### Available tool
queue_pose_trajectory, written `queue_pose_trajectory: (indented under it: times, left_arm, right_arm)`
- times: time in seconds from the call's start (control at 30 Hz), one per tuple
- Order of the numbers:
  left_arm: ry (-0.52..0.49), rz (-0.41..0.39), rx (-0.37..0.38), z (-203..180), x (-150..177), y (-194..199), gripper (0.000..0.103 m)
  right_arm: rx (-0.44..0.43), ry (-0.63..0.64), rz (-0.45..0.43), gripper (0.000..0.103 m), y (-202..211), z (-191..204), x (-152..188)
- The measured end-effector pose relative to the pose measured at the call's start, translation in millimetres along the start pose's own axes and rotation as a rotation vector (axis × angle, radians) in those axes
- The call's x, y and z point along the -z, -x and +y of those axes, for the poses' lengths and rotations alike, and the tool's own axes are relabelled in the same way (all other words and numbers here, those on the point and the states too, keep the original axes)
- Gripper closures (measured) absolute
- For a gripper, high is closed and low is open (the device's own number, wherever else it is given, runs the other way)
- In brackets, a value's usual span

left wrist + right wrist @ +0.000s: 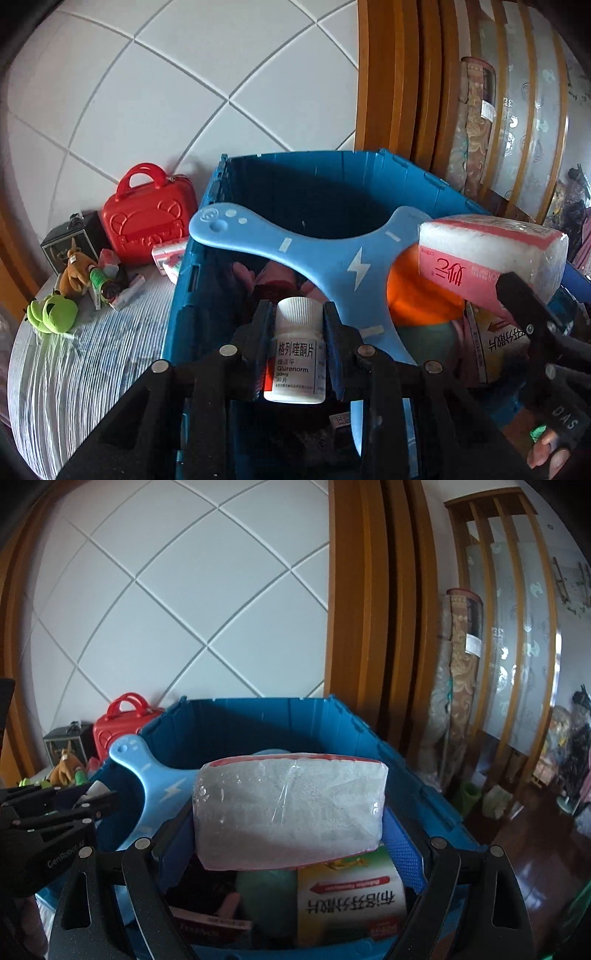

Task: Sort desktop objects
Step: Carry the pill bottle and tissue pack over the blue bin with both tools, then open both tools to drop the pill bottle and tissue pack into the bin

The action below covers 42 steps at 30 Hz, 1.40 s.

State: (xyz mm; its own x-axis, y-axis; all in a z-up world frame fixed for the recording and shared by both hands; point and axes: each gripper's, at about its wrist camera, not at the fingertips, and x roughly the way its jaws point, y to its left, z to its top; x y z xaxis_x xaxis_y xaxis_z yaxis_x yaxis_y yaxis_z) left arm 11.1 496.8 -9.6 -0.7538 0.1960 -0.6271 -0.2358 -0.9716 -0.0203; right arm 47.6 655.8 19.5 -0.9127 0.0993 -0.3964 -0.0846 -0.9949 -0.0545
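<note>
Currently my left gripper (298, 325) clamps a white pill bottle (295, 354) labelled "Glurenorm" and my right gripper (291, 834) pinches a pink-striped tissue pack (290, 808), both above the blue crate (258, 716). Risk: either could catch the blue paddle (332, 254) leaning across the crate and tumble outside.
</note>
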Motion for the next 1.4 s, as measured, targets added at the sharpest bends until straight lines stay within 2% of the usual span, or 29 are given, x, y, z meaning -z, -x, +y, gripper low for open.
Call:
queue_pose_trajectory:
  times: [0.13,0.3,0.33,0.37,0.4,0.43,0.47,0.57,0.77,1.07,1.2,1.4]
  left_arm:
    - [0.011,0.065,-0.012,-3,-2,-14,0.076]
    - [0.041,0.078,-0.05,-2,-10,-21,0.076]
    - [0.047,0.083,-0.049,-1,-10,-22,0.07]
    - [0.051,0.088,-0.046,-1,-9,-23,0.057]
    - [0.054,0.086,-0.043,-1,-10,-21,0.052]
    - [0.055,0.068,-0.043,-1,-11,-18,0.039]
    - [0.054,0.05,-0.053,-1,-13,-15,0.027]
    - [0.034,0.003,-0.073,-5,-14,-5,0.014]
    - [0.041,-0.051,-0.052,-6,-14,13,0.004]
    - [0.039,-0.149,-0.031,-5,3,50,0.001]
    - [0.057,-0.187,-0.064,4,11,67,0.001]
    - [0.075,-0.21,-0.13,32,21,84,0.001]
  right_arm:
    - [-0.008,0.037,0.066,0.013,-22,0,6]
    - [-0.004,0.014,0.19,0.012,-52,-6,7]
    - [-0.004,0.008,0.2,0.012,-55,-7,8]
    - [-0.001,0.008,0.204,0.012,-56,-9,9]
    - [0.002,0.014,0.214,0.01,-58,-9,11]
    - [0.007,0.02,0.211,0.007,-56,-9,11]
    - [0.019,0.027,0.201,0.0,-54,-8,11]
    - [0.024,0.041,0.192,0.0,-50,-7,11]
    - [0.027,0.049,0.157,0.0,-32,-14,12]
    - [0.006,0.045,0.08,0.0,9,-19,12]
    - [-0.025,0.024,0.046,0.0,22,-17,12]
    - [-0.118,0.021,0.003,0.0,35,7,8]
